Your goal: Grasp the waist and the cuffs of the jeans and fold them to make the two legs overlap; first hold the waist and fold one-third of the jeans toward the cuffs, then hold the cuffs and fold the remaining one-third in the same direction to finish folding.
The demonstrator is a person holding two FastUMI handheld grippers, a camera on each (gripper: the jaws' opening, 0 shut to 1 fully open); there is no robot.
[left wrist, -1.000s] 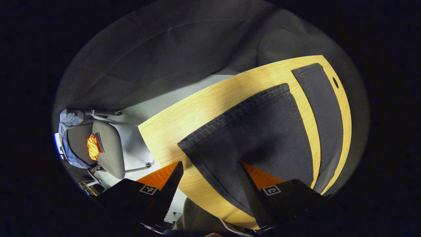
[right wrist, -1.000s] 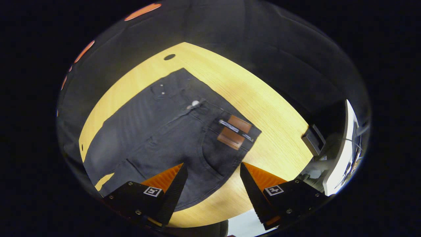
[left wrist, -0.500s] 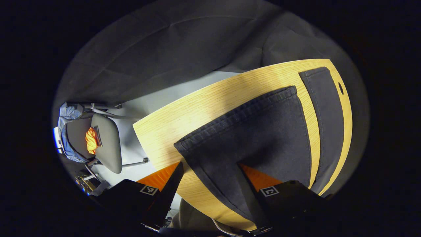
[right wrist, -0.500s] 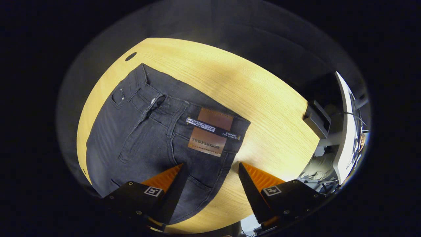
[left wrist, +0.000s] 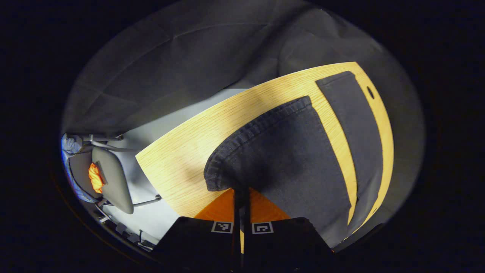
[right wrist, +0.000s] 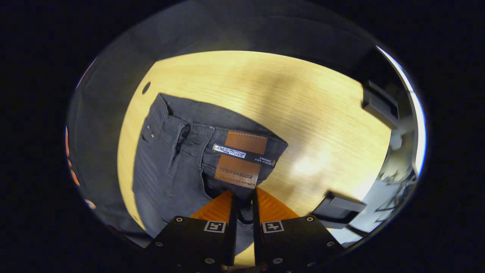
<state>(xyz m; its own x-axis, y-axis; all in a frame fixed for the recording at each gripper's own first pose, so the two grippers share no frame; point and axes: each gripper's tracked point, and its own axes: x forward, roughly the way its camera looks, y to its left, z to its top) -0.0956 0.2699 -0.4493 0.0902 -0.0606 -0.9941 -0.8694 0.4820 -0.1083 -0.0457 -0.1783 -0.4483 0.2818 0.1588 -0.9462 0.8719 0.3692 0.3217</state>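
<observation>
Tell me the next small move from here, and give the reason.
Probably lift both grippers together and carry the near leg over the far leg. The left gripper pinches the near cuff, the right gripper pinches the waist, and the legs lie apart on the table.

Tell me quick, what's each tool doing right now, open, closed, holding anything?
Left tool: closed on the cuff of the jeans.
Right tool: closed on the waist of the jeans, below the leather patch.

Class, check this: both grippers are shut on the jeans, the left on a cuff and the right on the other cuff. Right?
Not quite. The right gripper is shut on the waist, as the right gripper view shows. The left gripper does hold a cuff of the jeans.
</observation>
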